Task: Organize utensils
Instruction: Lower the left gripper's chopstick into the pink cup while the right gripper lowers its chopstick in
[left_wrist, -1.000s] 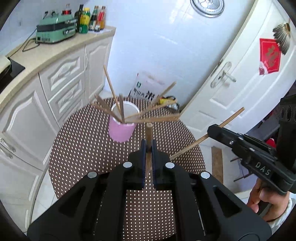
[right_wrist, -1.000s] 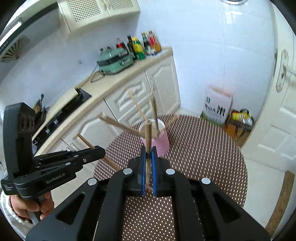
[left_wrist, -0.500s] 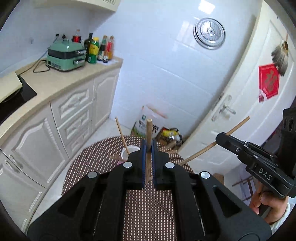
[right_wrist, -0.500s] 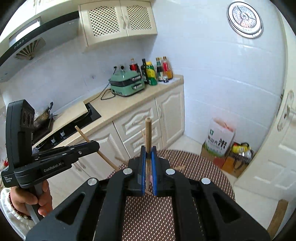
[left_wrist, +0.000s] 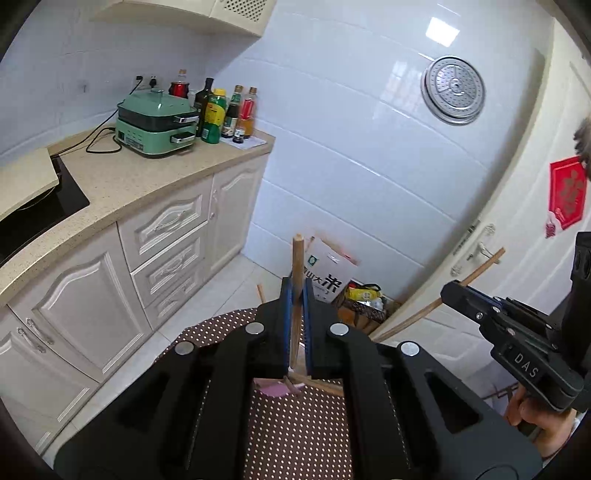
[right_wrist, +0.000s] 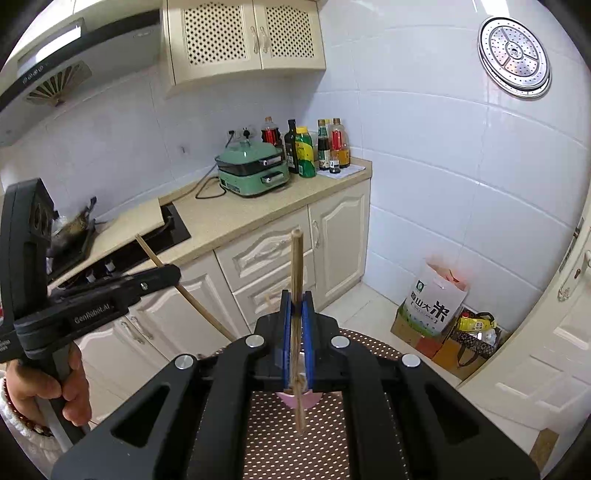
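Observation:
My left gripper (left_wrist: 297, 291) is shut on a wooden chopstick (left_wrist: 296, 258) that stands upright between its blue pads. My right gripper (right_wrist: 296, 299) is likewise shut on a chopstick (right_wrist: 296, 258). Each shows in the other's view: the right gripper (left_wrist: 452, 291) holds its chopstick (left_wrist: 480, 267) slanted, and the left gripper (right_wrist: 171, 274) has its chopstick (right_wrist: 203, 310) slanted too. Both are raised above the pink cup (right_wrist: 284, 398), which is mostly hidden under the gripper bodies. Only a sliver of the cup (left_wrist: 275, 389) shows, with other chopsticks (left_wrist: 317, 384) leaning in it.
The cup stands on a round table with a brown dotted mat (left_wrist: 295, 435). Left of it runs a counter (left_wrist: 147, 177) with a green cooker (left_wrist: 155, 123), bottles (left_wrist: 221, 114) and a stove (left_wrist: 37, 214). A rice bag (left_wrist: 328, 277) and a white door (left_wrist: 535, 240) lie beyond.
Both grippers have lifted and tipped upward with their chopsticks. The pink cup and its bundle of chopsticks have slid down the picture, under the gripper bodies.

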